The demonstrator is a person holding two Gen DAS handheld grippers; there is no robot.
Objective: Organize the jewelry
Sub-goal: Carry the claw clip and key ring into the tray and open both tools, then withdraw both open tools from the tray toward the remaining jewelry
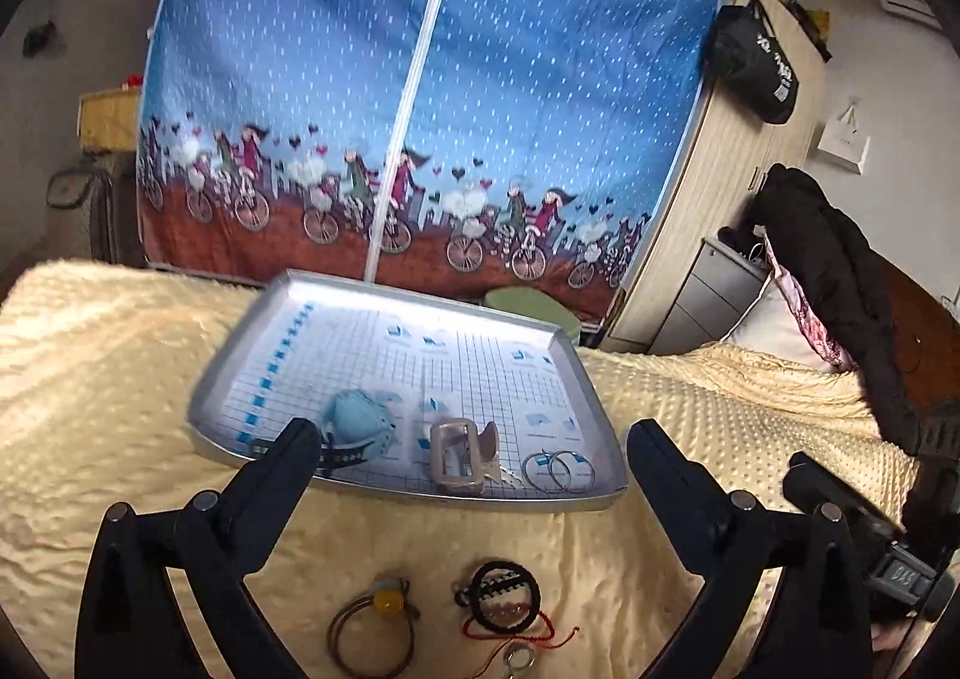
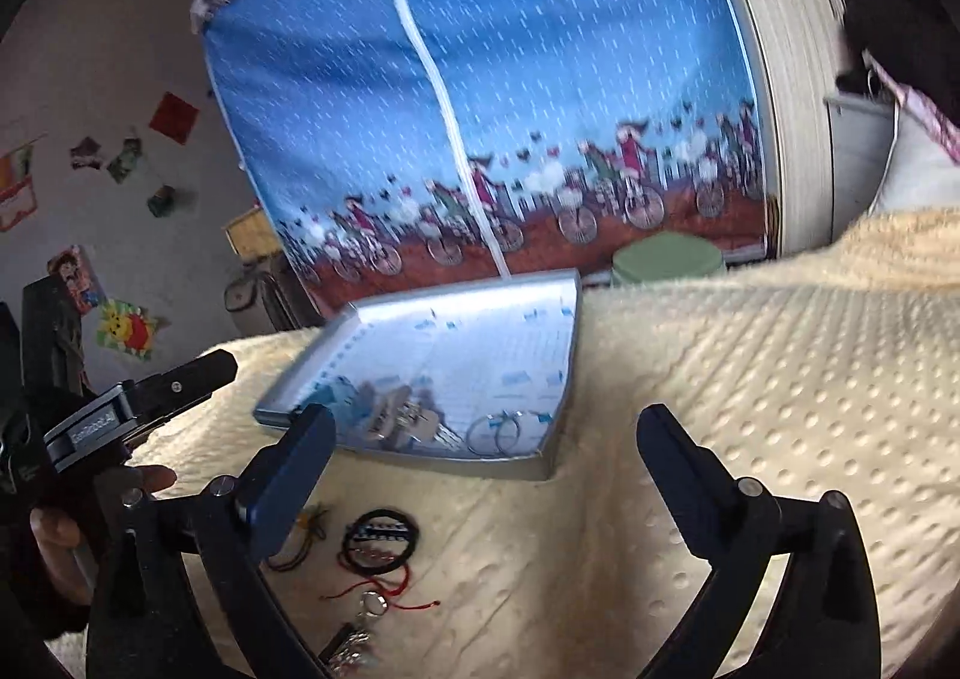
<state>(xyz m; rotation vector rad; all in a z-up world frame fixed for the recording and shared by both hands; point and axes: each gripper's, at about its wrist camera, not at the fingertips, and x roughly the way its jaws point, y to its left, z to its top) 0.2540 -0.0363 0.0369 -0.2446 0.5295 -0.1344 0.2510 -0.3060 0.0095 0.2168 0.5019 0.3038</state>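
Grippers, left (image 1: 474,439) and right (image 2: 486,433), hang spread and empty over the blanket (image 2: 750,379), tray (image 1: 336,289) just beyond, so thin hair ties (image 1: 372,637) and red cord (image 1: 516,634) may slip or snag.

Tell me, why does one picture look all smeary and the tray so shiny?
Right wrist view: motion blur smears the hair clips and the blue curtain. Left wrist view: sharper, and the hoop earrings look crisp. Both views: window-like light glares white off the tray's far rim, and the fisheye lens bends straight edges into curves.
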